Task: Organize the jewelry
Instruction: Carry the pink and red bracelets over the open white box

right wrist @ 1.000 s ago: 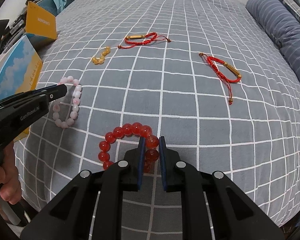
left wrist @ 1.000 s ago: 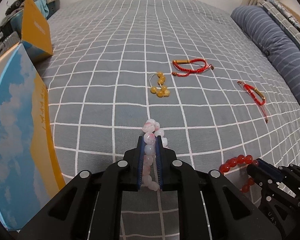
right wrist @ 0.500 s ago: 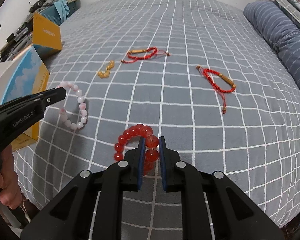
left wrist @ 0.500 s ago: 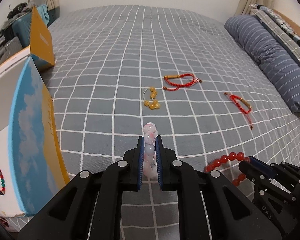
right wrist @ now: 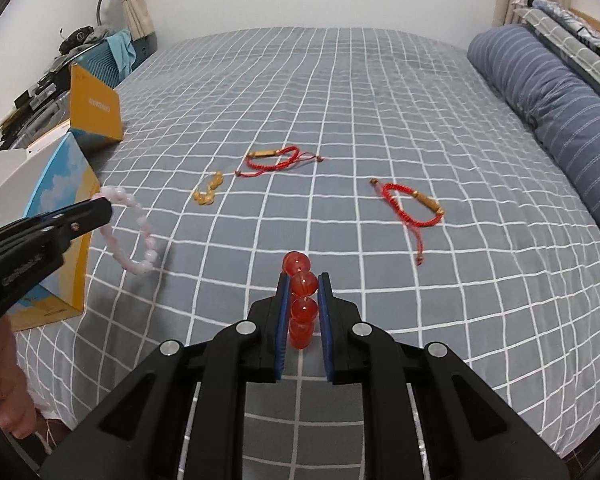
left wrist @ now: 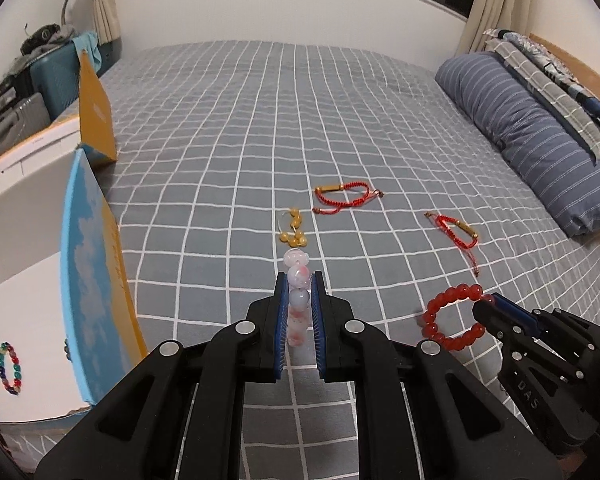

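My left gripper (left wrist: 299,284) is shut on a pink bead bracelet (left wrist: 298,280) and holds it up off the bed; it also shows hanging in the right wrist view (right wrist: 140,232). My right gripper (right wrist: 304,284) is shut on a red bead bracelet (right wrist: 301,284), seen as a hanging ring in the left wrist view (left wrist: 454,316). On the grey checked bed lie an amber bead bracelet (left wrist: 293,230), a red cord bracelet (left wrist: 342,198) and a second red cord bracelet (left wrist: 458,230). An open white box (left wrist: 24,320) at the left holds a multicoloured bead bracelet (left wrist: 10,368).
The box's blue and yellow lid (left wrist: 92,256) stands upright at the bed's left edge. An orange box flap (left wrist: 96,116) stands further back. A striped blue pillow (left wrist: 540,136) lies along the right. Suitcases and clutter (left wrist: 28,92) sit at the far left.
Both grippers have lifted up and back with their bracelets, which now hang clear of the bed. The inside of the white box has come into view.
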